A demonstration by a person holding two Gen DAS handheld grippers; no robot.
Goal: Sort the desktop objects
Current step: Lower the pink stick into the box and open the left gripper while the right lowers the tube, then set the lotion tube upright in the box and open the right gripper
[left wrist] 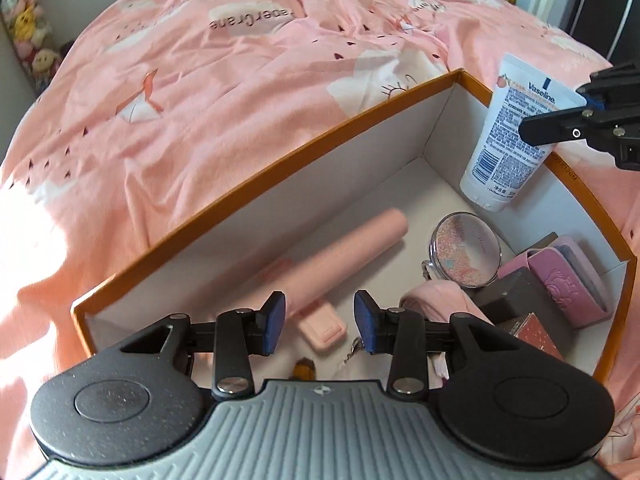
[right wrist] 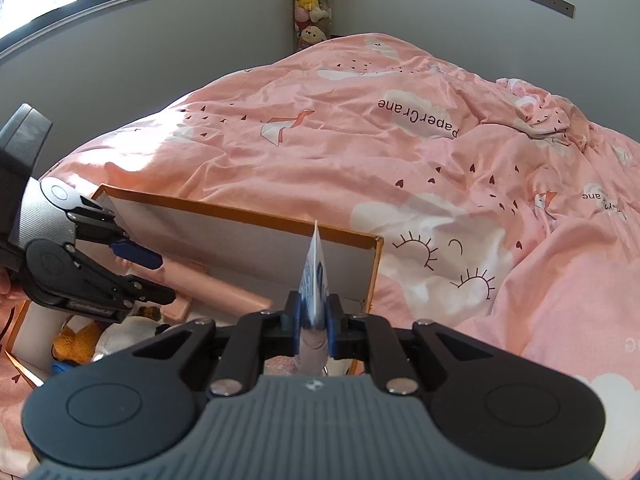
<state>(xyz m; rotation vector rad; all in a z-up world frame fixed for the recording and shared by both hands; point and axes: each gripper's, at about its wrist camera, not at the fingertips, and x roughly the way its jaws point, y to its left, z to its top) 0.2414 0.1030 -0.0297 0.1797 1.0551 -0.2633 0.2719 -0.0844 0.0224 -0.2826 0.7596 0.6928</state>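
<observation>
A white tube (right wrist: 315,280) is squeezed between the two blue pads of the right gripper (right wrist: 315,322). It is held over a box (right wrist: 240,216) with an orange rim, set on a pink blanket (right wrist: 400,160). The left gripper (right wrist: 154,276) is seen at the left, spread apart above a long pink case (right wrist: 224,288).

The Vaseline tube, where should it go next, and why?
Probably lower it a little into the box, then let go. The right gripper pinches the Vaseline tube cap-down above the bare corner, beyond the round mirror. The left gripper is open, holding nothing.
</observation>
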